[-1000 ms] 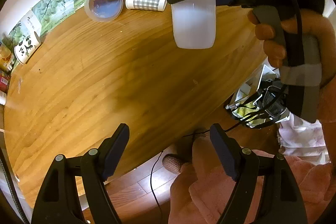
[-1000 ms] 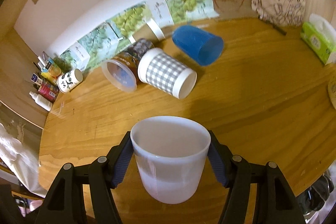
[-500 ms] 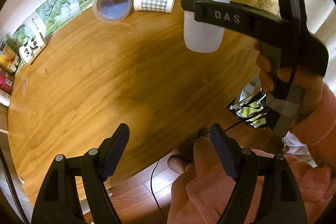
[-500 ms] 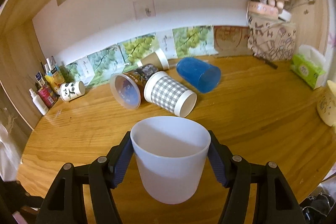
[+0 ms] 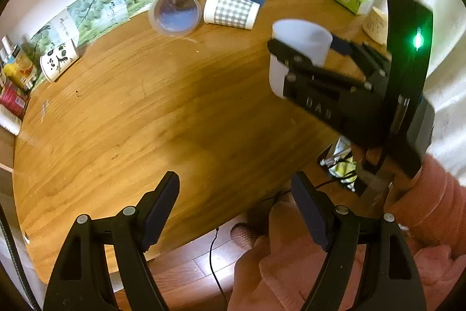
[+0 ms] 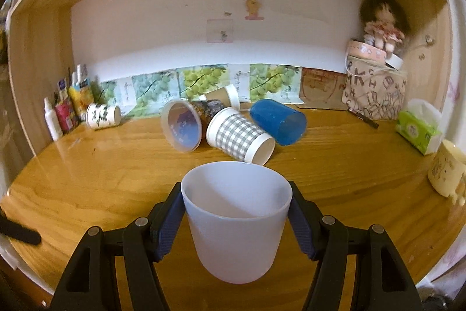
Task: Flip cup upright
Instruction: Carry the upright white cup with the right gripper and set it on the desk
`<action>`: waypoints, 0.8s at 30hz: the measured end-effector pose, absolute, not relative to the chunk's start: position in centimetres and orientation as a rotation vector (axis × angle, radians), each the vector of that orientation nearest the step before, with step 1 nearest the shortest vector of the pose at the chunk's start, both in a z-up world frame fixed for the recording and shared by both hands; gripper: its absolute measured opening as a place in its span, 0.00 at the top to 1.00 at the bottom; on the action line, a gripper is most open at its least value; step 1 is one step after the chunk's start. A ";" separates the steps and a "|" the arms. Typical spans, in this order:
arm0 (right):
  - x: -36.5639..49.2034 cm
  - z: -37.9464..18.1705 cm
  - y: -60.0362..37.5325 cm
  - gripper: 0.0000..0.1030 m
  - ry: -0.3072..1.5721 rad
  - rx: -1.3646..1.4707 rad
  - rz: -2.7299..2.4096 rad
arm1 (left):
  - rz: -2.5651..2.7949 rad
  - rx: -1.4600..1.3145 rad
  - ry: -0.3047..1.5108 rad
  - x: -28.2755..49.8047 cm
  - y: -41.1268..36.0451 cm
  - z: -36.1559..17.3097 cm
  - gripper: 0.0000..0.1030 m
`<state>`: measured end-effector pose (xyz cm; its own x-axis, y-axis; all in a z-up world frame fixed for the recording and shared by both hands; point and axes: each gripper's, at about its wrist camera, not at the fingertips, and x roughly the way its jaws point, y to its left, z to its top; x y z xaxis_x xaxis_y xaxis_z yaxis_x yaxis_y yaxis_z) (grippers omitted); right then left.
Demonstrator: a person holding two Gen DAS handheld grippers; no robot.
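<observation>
Your right gripper [image 5: 301,54] clamps the white cup [image 5: 300,44], mouth up, above the tabletop's [image 5: 145,112] right edge. Your left gripper [image 5: 236,209] gapes empty over the near edge.

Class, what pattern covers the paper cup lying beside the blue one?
A grey-and-white check on the paper cup, clearest in the right wrist view.

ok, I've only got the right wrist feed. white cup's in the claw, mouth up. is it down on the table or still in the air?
Observer: From the left wrist view I can't tell; the right claw hides the white cup base.
Operator: left claw doing anything?
Observer: Left claw is open and holds nothing, over the near edge of the table.
Operator: anything under that edge?
Observer: A thin black cable on the wood floor.
</observation>
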<state>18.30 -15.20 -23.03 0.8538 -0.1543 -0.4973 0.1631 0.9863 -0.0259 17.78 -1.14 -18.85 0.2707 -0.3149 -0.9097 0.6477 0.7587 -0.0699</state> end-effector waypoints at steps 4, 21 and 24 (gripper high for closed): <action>17.7 -23.5 -14.6 0.35 0.510 -0.002 -0.160 | -0.654 0.313 1.116 17.5 -0.8 -18.6 0.20; 16.6 -23.5 -14.4 0.33 0.606 -0.025 -0.085 | -0.533 0.153 0.962 14.9 0.8 -14.0 0.20; 16.8 -23.1 -14.3 0.24 0.652 -0.032 -0.058 | -0.504 0.118 0.947 14.7 1.0 -13.4 0.20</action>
